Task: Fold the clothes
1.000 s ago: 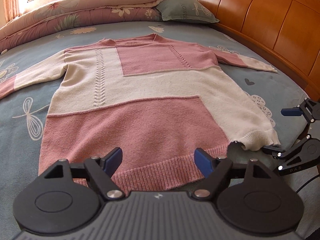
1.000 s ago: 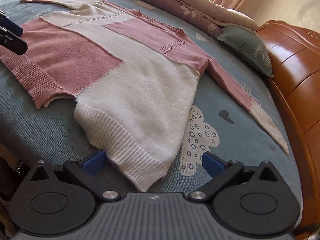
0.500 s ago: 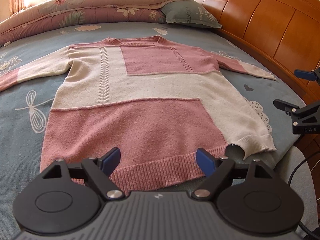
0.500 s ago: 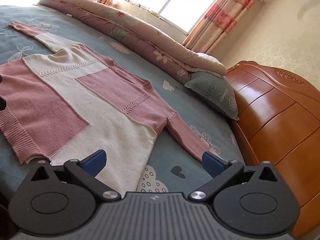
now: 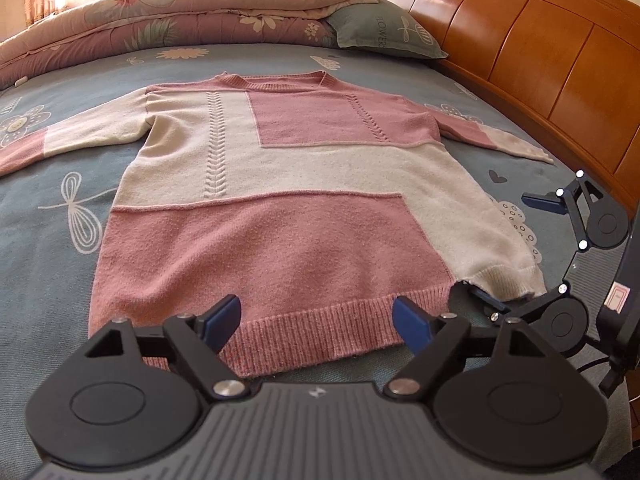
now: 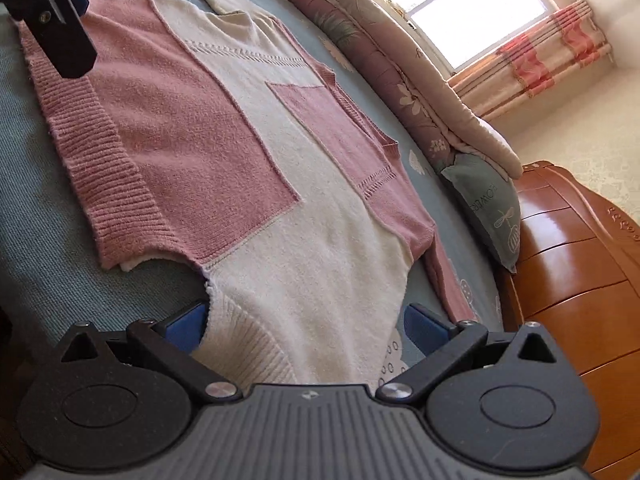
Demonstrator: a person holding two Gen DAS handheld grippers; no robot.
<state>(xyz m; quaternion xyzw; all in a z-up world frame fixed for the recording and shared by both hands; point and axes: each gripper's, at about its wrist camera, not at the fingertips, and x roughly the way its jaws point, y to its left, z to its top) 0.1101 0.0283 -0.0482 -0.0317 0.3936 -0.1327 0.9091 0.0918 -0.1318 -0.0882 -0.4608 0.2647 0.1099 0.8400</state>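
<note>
A pink and cream knit sweater (image 5: 280, 184) lies flat, front up, on the blue-grey bed sheet (image 5: 52, 264), with both sleeves spread out. My left gripper (image 5: 316, 318) is open just above the pink ribbed hem (image 5: 320, 340), with nothing pinched. My right gripper (image 6: 306, 320) is open and straddles the cream hem corner (image 6: 248, 344). In the left wrist view the right gripper (image 5: 514, 250) stands on its side: one finger hangs above the sweater's edge, and the other is tucked under the cream corner (image 5: 508, 276). A finger (image 6: 60, 28) of the left gripper shows at the right wrist view's top left.
A folded floral quilt (image 5: 180, 20) and a grey-green pillow (image 5: 380, 28) lie along the far side. The orange wooden headboard (image 5: 540, 40) runs down the right. A bright window (image 6: 472, 0) with pink curtains is behind. The near bed edge is right below both grippers.
The right gripper lifted away to the right, then came back down and rolled onto its side at the cream hem corner. The left gripper has hardly moved.
</note>
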